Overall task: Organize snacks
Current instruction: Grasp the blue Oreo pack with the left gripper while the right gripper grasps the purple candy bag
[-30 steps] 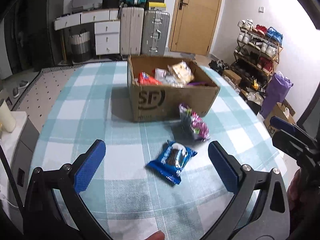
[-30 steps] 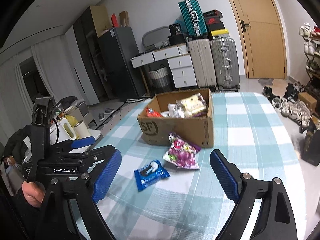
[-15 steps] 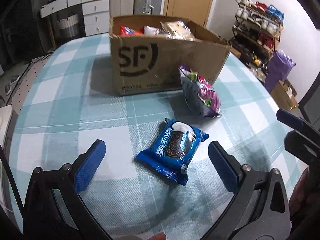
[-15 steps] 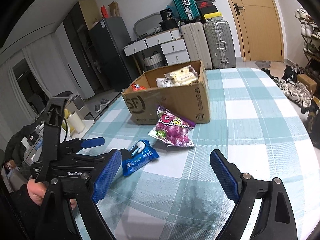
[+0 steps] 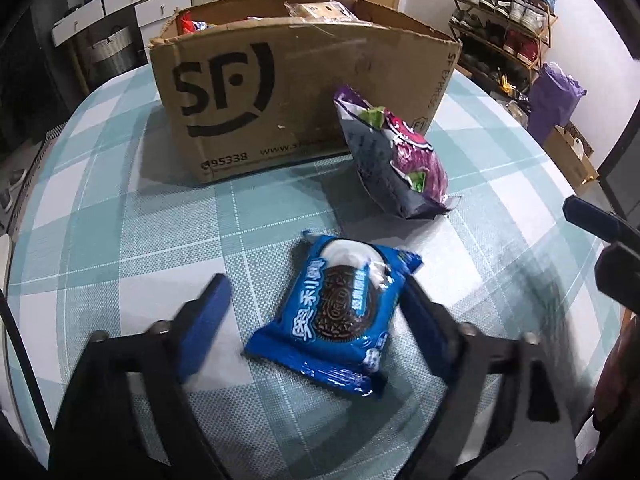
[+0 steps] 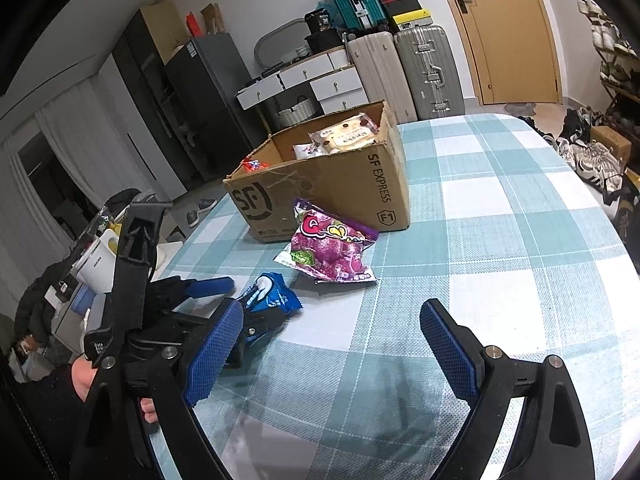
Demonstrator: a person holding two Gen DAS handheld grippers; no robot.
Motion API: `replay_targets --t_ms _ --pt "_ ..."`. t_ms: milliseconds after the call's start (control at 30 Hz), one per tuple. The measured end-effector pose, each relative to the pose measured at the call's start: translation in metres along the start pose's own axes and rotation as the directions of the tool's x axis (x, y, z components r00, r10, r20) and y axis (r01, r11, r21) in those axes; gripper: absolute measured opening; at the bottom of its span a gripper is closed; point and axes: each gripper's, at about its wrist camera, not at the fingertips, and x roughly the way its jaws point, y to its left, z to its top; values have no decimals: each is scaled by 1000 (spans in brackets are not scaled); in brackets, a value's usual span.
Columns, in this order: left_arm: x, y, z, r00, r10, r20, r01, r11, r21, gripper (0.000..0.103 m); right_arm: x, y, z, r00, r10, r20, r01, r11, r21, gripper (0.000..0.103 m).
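Now left tongs (image 5: pixel 308 312) are closing around the blue cookie pack (image 5: pixel 338 312); right tongs (image 6: pixel 332 344) are hovering wide, empty.

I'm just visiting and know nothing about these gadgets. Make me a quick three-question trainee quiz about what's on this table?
1. True or false: the blue cookie packet lies inside the cardboard box.
2. Which snack leans against the box?
A. purple candy bag
B. blue cookie packet
3. Fill in: the left gripper is closing around the ____ packet, while the right gripper has nothing between its fingers.

Key: 1 false, it lies on the checked tablecloth; 2 A; 3 blue cookie.
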Motion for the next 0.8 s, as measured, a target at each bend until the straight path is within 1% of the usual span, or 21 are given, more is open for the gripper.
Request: replay_targets --t_ms 33,100,133,200,267,333,400,500,800 --pt "1 1 1 1000 -5 0 5 1000 -3 72 0 0 0 1000 0 0 0 1000 1 92" --pt "2 1 2 1000 -3 11 3 1000 4 45 1 0 0 1000 -2 -2 2 1000 1 92" --pt "3 0 4 1000 2 12 -2 1000 15 42 1 -1 0 1000 -2 -3 2 1000 2 92" --pt "3 2 5 1000 -10 11 10 1000 13 42 1 -1 -1 1000 -4 -5 4 1000 2 92" --pt "-2 2 -3 1000 -7 23 6 1000 8 42 1 0 -1 1000 -5 -6 5 1000 1 92" --pt "-4 1 -6 1000 -1 26 0 1000 14 42 1 0 -1 1000 -4 -5 5 1000 2 92" --pt "-7 2 -7 999 -16 29 16 1000 11 42 1 0 0 1000 -4 -7 4 1000 4 92" --pt "-11 5 -8 999 -12 38 12 1000 8 42 2 1 -1 1000 -9 -10 9 1000 5 92" --pt "-35 23 -21 999 3 45 -1 999 -51 42 8 4 -1 999 -24 -37 24 1000 4 92"
